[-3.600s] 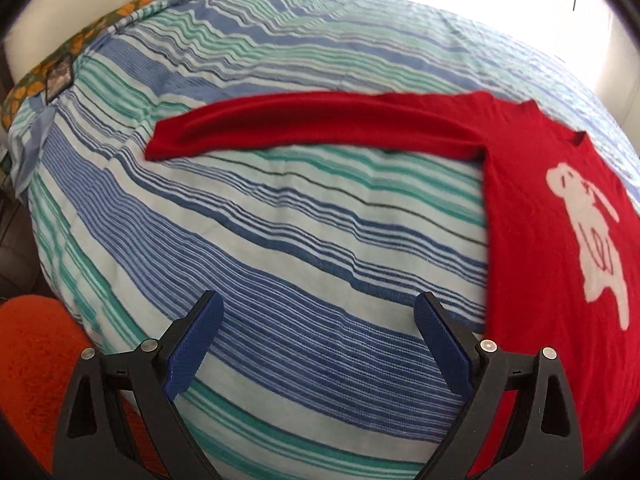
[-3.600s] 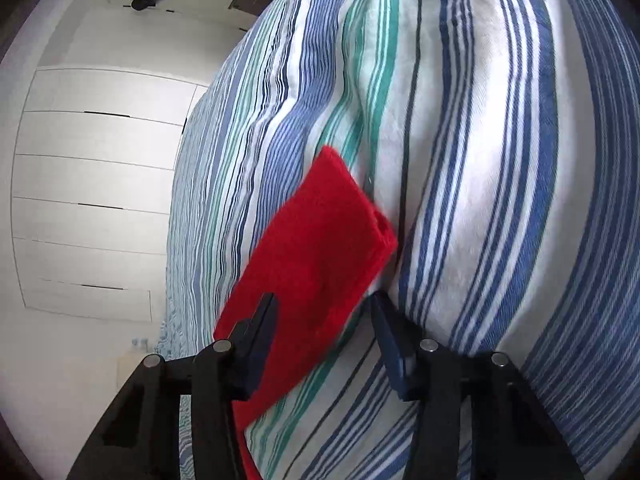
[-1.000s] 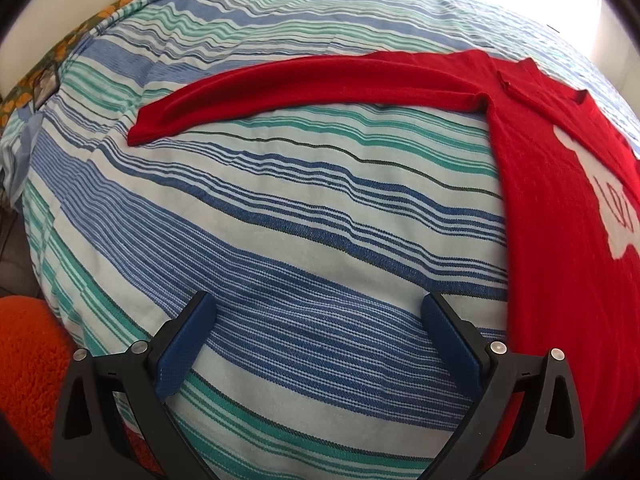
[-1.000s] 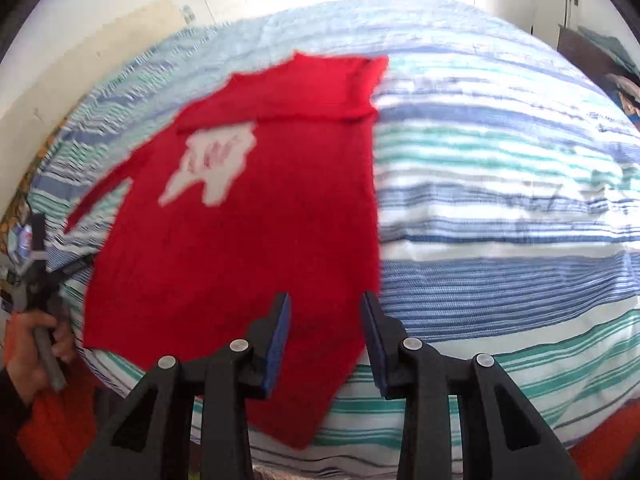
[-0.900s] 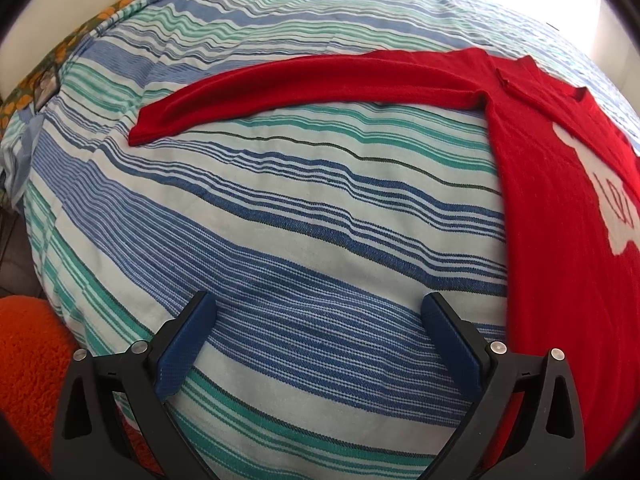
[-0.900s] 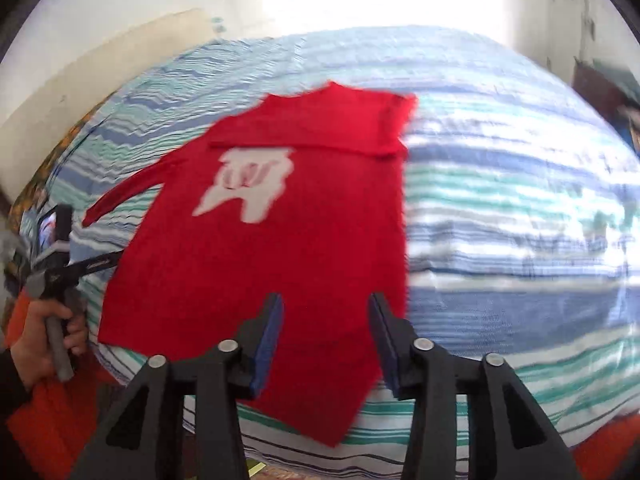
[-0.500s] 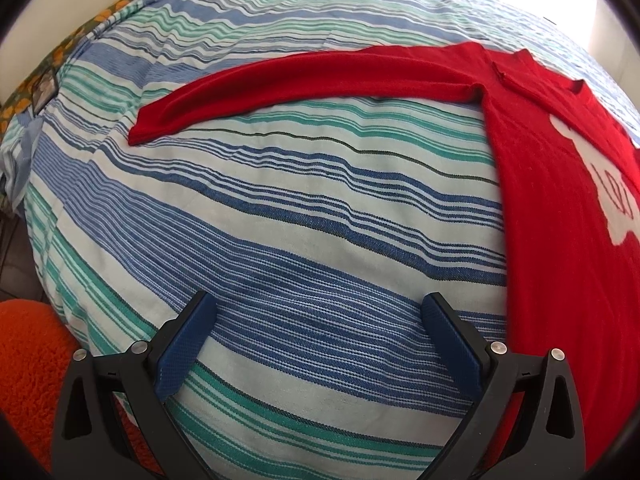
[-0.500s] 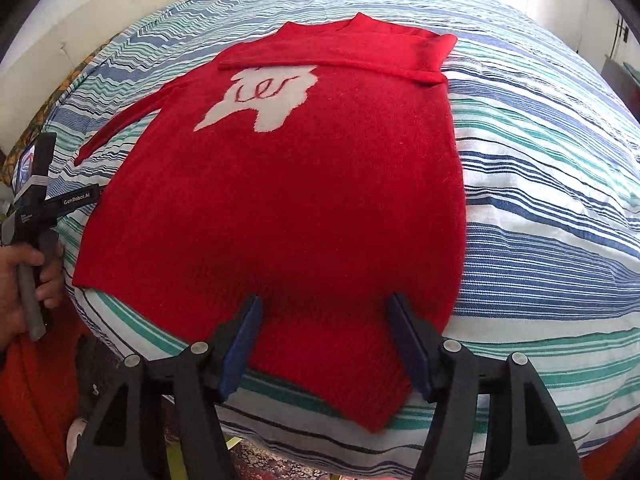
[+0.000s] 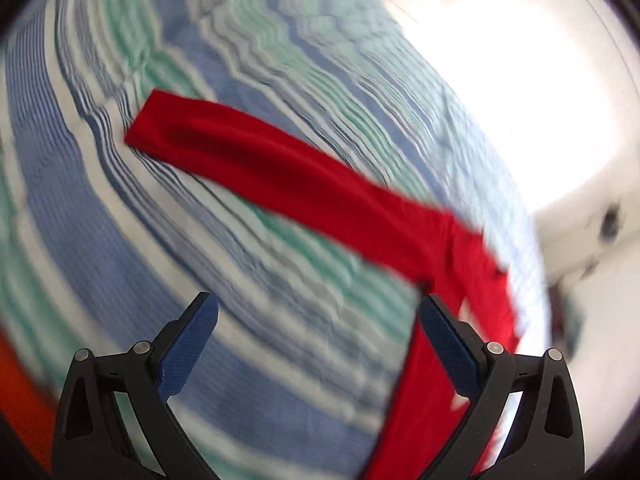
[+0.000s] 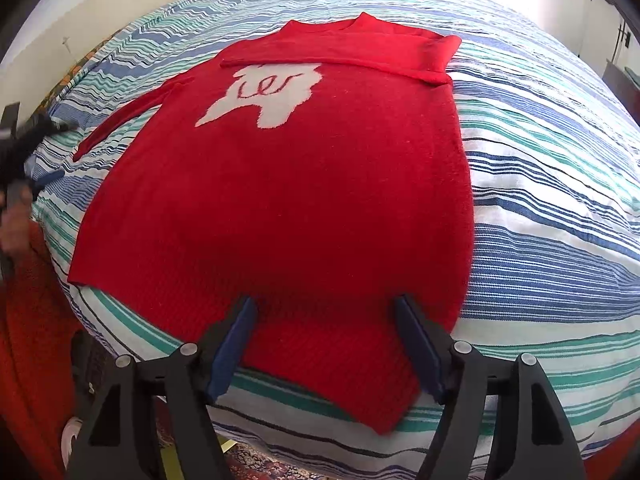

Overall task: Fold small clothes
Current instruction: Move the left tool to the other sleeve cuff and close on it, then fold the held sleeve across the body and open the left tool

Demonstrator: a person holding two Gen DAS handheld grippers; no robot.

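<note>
the red knitted sweater with a white figure on its chest lies flat, front up, on the blue, green and white striped bed cover. judged partly folded: the sleeve on its right side is laid across the chest below the collar; the other sleeve is stretched out, unfolded, and the body is unfolded. right gripper hovers over the sweater's hem, jaws opening, gripping nothing. left gripper stands wide, empty, near that outstretched sleeve. bare cover surrounds the sweater; its hem reaches the bed's near edge.

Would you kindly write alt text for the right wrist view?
A red knitted sweater with a white motif lies flat on a blue, green and white striped bedspread, one sleeve folded across its chest. The right gripper hovers over the hem, jaws opening.
</note>
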